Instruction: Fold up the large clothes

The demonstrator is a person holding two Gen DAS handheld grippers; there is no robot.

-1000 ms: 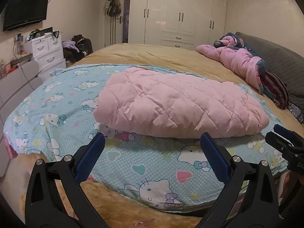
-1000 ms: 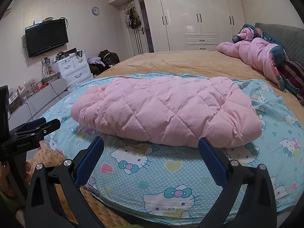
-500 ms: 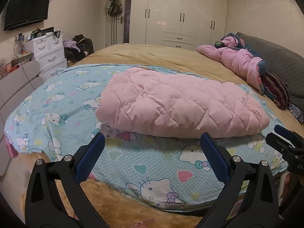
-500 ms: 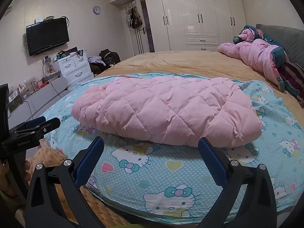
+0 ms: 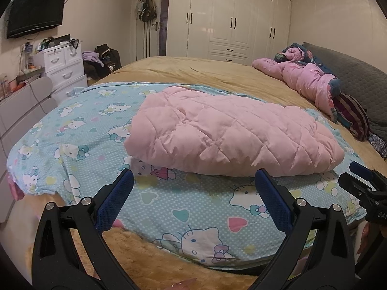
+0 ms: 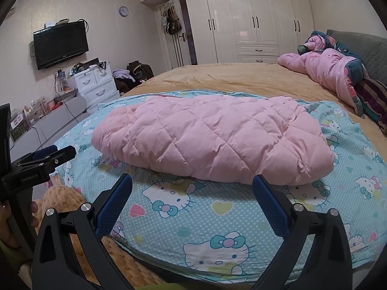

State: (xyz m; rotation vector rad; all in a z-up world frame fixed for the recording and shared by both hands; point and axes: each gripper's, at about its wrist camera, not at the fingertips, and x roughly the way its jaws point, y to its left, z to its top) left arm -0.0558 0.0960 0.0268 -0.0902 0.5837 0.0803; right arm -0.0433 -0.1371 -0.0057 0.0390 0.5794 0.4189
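**A:** What lies on the bed (image 5: 217,72)?

**B:** A folded pink quilted coat (image 5: 229,135), flat on a blue cartoon-cat sheet (image 5: 193,207) that covers the near end of the tan bedspread. In the right wrist view the coat (image 6: 212,140) sits mid-sheet, its long side toward the camera.

**A:** And the claws?

**B:** The left gripper (image 5: 193,183) hangs over the sheet's near edge, jaws spread wide, empty, its blue pads short of the coat. The right gripper (image 6: 192,183) is likewise spread wide and holds nothing, just near of the coat's front edge. Each shows at the other's frame edge.

**A:** The rest of the room?

**B:** A crumpled pink duvet (image 5: 304,79) far right by the grey headboard (image 5: 350,72), white wardrobes (image 5: 232,19) on the far wall, a television (image 6: 60,44) and white drawers (image 6: 94,84) on the left.
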